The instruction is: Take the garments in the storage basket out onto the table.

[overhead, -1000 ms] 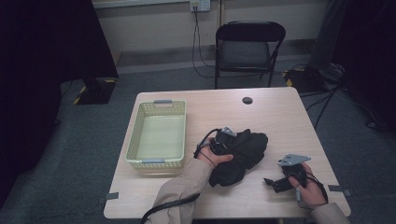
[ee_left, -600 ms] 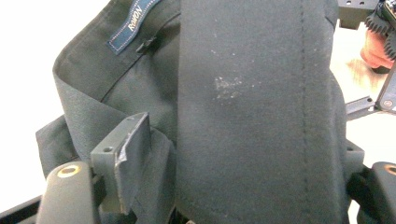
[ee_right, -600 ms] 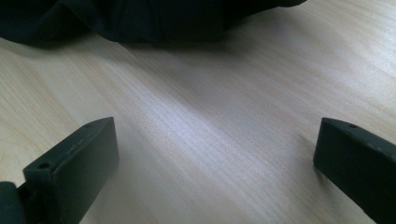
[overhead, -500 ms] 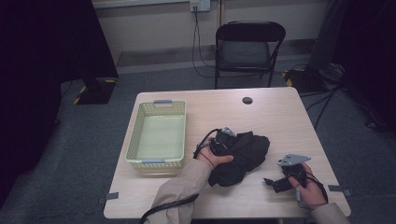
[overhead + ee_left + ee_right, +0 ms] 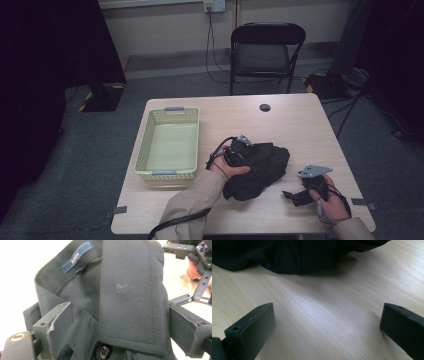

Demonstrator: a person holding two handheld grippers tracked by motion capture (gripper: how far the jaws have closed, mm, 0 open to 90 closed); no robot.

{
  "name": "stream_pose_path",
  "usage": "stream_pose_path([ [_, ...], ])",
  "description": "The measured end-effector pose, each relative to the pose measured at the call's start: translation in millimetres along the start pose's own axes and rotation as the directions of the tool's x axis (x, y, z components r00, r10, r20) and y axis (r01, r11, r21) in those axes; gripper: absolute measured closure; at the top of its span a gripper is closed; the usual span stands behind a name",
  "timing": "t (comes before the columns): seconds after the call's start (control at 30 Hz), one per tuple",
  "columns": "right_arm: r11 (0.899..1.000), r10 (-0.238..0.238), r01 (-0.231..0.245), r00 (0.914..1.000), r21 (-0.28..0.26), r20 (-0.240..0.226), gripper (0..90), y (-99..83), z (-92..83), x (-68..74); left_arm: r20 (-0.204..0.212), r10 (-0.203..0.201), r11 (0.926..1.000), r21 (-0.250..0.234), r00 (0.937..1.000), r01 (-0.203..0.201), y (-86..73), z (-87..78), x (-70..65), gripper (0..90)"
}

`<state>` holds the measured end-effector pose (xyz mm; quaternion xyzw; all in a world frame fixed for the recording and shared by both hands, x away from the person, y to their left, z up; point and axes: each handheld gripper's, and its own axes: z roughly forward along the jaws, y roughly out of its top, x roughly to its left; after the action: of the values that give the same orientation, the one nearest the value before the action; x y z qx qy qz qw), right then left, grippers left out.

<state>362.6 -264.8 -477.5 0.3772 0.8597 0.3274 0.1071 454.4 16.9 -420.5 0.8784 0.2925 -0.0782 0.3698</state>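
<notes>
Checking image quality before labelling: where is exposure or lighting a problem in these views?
Left gripper view: background blown out white around the dark shirt, whose label stays readable. Right gripper view: shirt nearly featureless black; table grain sharp. High view: room edges fall into deep shadow, table evenly lit.

Beige long sleeves (image 5: 192, 200) cover both forearms. The left gripper (image 5: 120, 322) has two blocky black jaws with small screw holes; the right gripper (image 5: 295, 195) is black, topped by a grey three-cornered plate (image 5: 315, 171), trailing a black cable (image 5: 175, 225)
</notes>
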Motion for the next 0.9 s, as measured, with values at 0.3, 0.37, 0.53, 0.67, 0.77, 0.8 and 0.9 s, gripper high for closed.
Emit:
stream_pose_path([
  [0.3, 1.000, 0.000, 0.000, 1.0000, 0.000, 0.000, 0.0, 0.0, 0.0, 0.0, 0.009, -0.014, 0.9999, -0.006, 0.9999, 0.014, -3.6, -6.5, 2.2, 2.8],
  [0.37, 1.000, 0.000, 0.000, 1.0000, 0.000, 0.000, 0.0, 0.0, 0.0, 0.0, 0.009, -0.017, 0.9998, -0.009, 0.9998, 0.017, -3.8, -8.4, 2.3, 2.8],
  [0.53, 1.000, 0.000, 0.000, 1.0000, 0.000, 0.000, 0.0, 0.0, 0.0, 0.0, 0.003, -0.002, 1.0000, -0.009, 1.0000, 0.002, -4.8, -12.0, 1.3, 2.7],
  [0.67, 1.000, 0.000, 0.000, 1.0000, 0.000, 0.000, 0.0, 0.0, 0.0, 0.0, 0.008, 0.011, 0.9999, -0.010, 0.9999, -0.011, -6.0, -14.7, 0.1, 2.7],
  [0.77, 1.000, 0.000, 0.000, 1.0000, 0.000, 0.000, 0.0, 0.0, 0.0, 0.0, 0.009, 0.014, 0.9998, -0.016, 0.9999, -0.013, -6.4, -17.0, -0.5, 2.7],
  [0.8, 1.000, 0.000, 0.000, 1.0000, 0.000, 0.000, 0.0, 0.0, 0.0, 0.0, 0.012, 0.018, 0.9997, -0.014, 0.9998, -0.018, -6.3, -18.1, -0.6, 2.7],
  [0.9, 1.000, 0.000, 0.000, 1.0000, 0.000, 0.000, 0.0, 0.0, 0.0, 0.0, 0.016, 0.019, 0.9996, -0.020, 0.9997, -0.019, -6.8, -21.1, -0.7, 2.7],
])
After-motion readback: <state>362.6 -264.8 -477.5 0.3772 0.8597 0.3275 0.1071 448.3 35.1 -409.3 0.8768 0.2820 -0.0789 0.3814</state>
